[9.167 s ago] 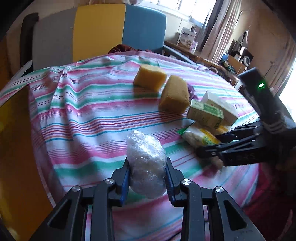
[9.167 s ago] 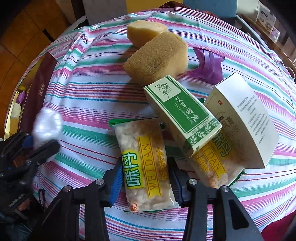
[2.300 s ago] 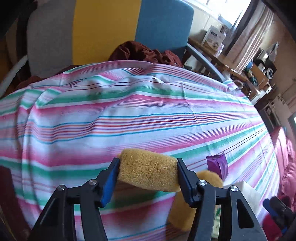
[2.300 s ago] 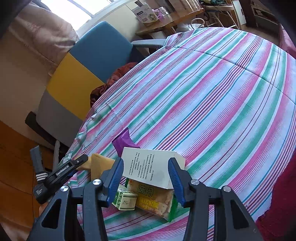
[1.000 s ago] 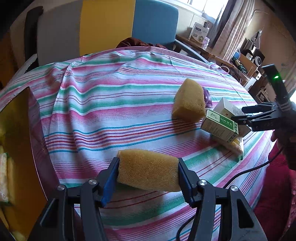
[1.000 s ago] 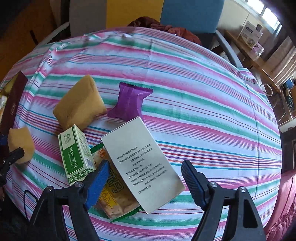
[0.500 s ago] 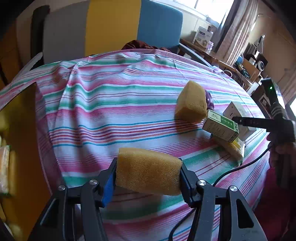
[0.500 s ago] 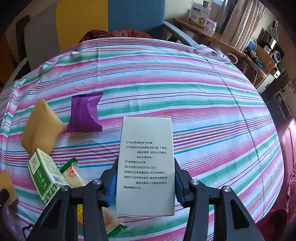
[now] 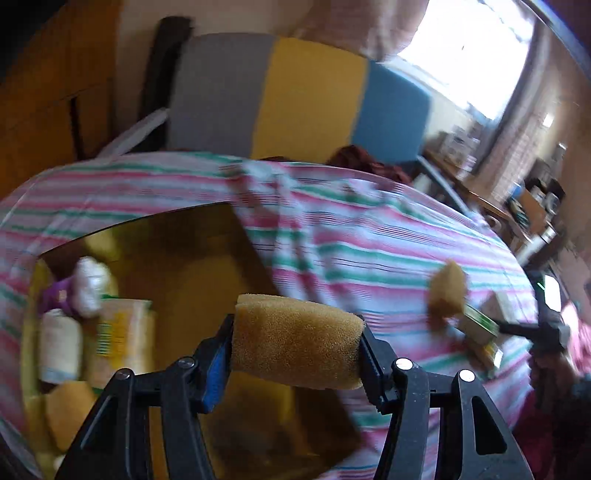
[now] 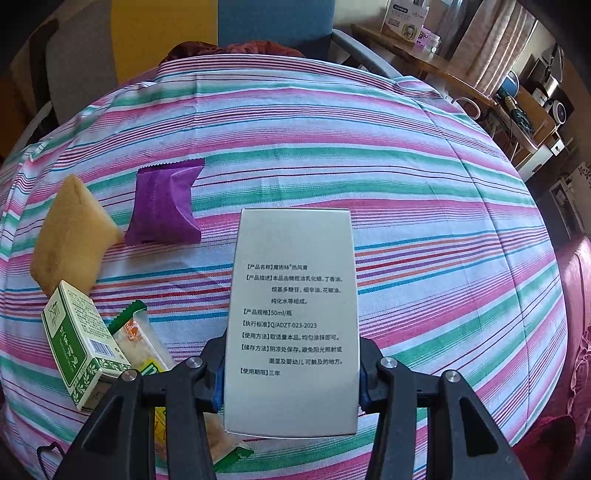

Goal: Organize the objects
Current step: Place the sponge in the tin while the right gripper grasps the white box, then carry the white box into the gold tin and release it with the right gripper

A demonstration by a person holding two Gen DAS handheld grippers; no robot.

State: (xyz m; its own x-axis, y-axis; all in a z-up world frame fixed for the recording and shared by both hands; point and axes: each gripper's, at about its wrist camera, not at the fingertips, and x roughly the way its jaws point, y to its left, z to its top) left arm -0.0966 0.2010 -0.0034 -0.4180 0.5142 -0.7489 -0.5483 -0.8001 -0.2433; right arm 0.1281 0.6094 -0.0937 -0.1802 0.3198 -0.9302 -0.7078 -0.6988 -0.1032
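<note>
Striped cloth (image 10: 424,192) in pink, green and white covers the table, and several things lie scattered toward its left edge in the right wrist view. A purple packet (image 10: 164,203) lies flat beside a tan sponge (image 10: 70,236), the two about touching at the sponge's upper corner. Nearer the front-left edge a green-and-white carton (image 10: 79,345) rests against that sponge and lies over one end of a clear snack packet (image 10: 147,343) with yellow print, which runs down under the right gripper's left finger. Beyond the far edge stands a chair (image 10: 162,33) with grey, yellow and blue panels, a dark red cloth (image 10: 236,50) bunched on its seat.

Between the fingers of the right gripper (image 10: 291,373) sits a white box (image 10: 293,317) with black printed text, its long side pointing away from the camera; both pads press its lower sides and it stands clear above the cloth.

The left wrist view is blurred. The left gripper (image 9: 295,350) is clamped on a yellow-brown sponge (image 9: 297,341), held crosswise and squeezed at both ends. It hangs over an open golden-lined box (image 9: 192,266) at the table's left edge, whose left side already holds a white wrapped lump (image 9: 88,286), a purple item, pale packets and another sponge.
</note>
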